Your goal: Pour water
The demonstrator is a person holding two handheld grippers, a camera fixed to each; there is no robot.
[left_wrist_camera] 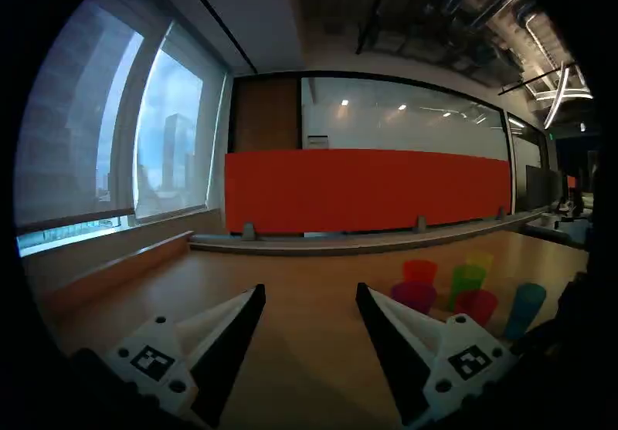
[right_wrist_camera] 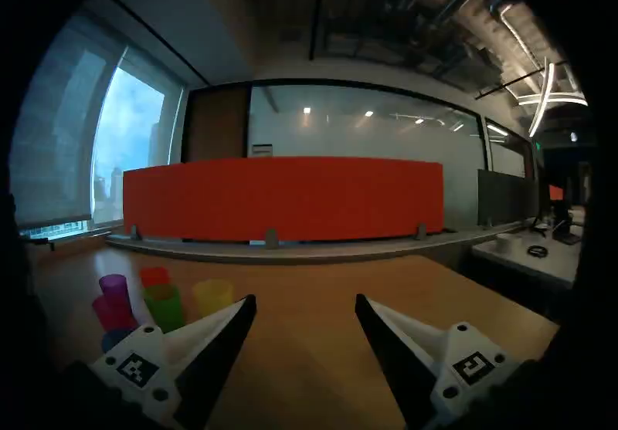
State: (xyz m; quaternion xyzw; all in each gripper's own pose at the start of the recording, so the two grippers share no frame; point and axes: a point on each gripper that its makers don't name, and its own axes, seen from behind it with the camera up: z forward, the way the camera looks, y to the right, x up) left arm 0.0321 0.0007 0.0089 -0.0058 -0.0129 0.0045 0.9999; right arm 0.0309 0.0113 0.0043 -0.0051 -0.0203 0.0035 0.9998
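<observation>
While the left gripper (left_wrist_camera: 309, 289) and the right gripper (right_wrist_camera: 305, 300) both hover spread wide and empty above the light wooden tabletop (left_wrist_camera: 232, 275), the cluster of small coloured translucent plastic cups (left_wrist_camera: 466, 279) stands untouched on it between them, so the pouring seems not yet begun, with grasping and tilting all left to do.

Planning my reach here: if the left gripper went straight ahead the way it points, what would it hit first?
Likely the orange partition at the far edge; the left gripper points over bare table, and the cups stand off to its right.
</observation>
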